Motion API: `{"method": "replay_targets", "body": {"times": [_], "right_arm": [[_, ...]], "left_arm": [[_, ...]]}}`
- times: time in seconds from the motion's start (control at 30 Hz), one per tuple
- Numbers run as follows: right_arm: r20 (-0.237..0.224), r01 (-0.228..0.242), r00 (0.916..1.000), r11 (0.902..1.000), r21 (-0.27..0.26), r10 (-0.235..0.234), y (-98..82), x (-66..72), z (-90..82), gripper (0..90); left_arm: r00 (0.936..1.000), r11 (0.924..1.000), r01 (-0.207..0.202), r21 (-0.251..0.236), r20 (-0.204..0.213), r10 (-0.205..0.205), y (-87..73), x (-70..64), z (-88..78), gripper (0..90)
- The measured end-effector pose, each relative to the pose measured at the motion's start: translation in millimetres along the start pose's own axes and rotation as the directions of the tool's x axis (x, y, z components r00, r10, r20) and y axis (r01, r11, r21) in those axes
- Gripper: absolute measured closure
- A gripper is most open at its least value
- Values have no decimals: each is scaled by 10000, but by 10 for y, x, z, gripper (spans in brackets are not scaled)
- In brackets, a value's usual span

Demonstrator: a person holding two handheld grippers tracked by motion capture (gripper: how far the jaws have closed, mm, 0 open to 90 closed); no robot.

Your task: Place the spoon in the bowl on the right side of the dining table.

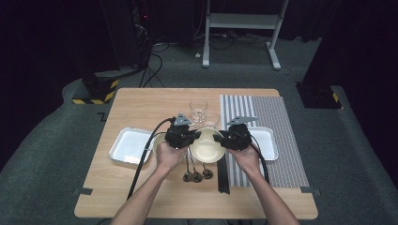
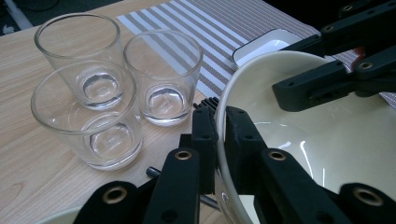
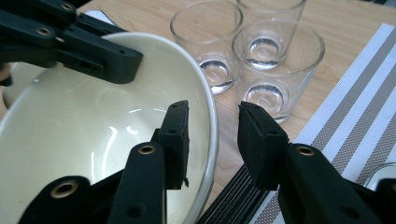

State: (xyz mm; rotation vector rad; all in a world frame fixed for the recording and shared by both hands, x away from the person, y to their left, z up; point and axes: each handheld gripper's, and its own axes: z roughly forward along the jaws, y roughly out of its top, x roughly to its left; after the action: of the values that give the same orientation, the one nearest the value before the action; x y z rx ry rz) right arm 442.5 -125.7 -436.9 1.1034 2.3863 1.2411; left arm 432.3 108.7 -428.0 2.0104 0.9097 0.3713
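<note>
A cream bowl (image 2: 327, 140) sits mid-desk (image 1: 141, 197) between two hand-held grippers. The left gripper (image 2: 217, 128) has its jaws clamped tight on the bowl's near rim. The right gripper (image 3: 212, 135) straddles the opposite rim, jaws part open, pads clear of it. The bowl is glossy and plain. Beyond stand three clear glasses (image 2: 163, 74) beside a striped placemat (image 1: 267, 110).

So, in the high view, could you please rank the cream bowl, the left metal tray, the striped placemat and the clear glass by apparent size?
1. Striped grey-and-white placemat
2. Shiny rectangular metal tray at the left
3. Cream round bowl, partly covered by the grippers, so its place below the tray is a little unsure
4. Clear drinking glass
</note>
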Motion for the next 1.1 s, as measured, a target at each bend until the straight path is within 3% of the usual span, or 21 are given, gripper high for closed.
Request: {"method": "replay_targets", "body": {"times": [0.3, 0.63, 1.1], "right_arm": [[-144, -130, 9998, 9996, 260, 134, -5, -40, 68, 712], [-281, 195, 9994, 9992, 361, -185, -1, -7, 109, 810], [-374, 53, 9993, 9980, 633, -30, -10, -33, 113, 828]], "left_arm": [[10000, 10000, -55, 33, 47, 55, -9, -17, 22, 826], [10000, 9999, -86, 53, 43, 86, -10, -9, 12, 826], [9996, 9996, -229, 142, 156, 227, -24, 2, 54, 824]]}}
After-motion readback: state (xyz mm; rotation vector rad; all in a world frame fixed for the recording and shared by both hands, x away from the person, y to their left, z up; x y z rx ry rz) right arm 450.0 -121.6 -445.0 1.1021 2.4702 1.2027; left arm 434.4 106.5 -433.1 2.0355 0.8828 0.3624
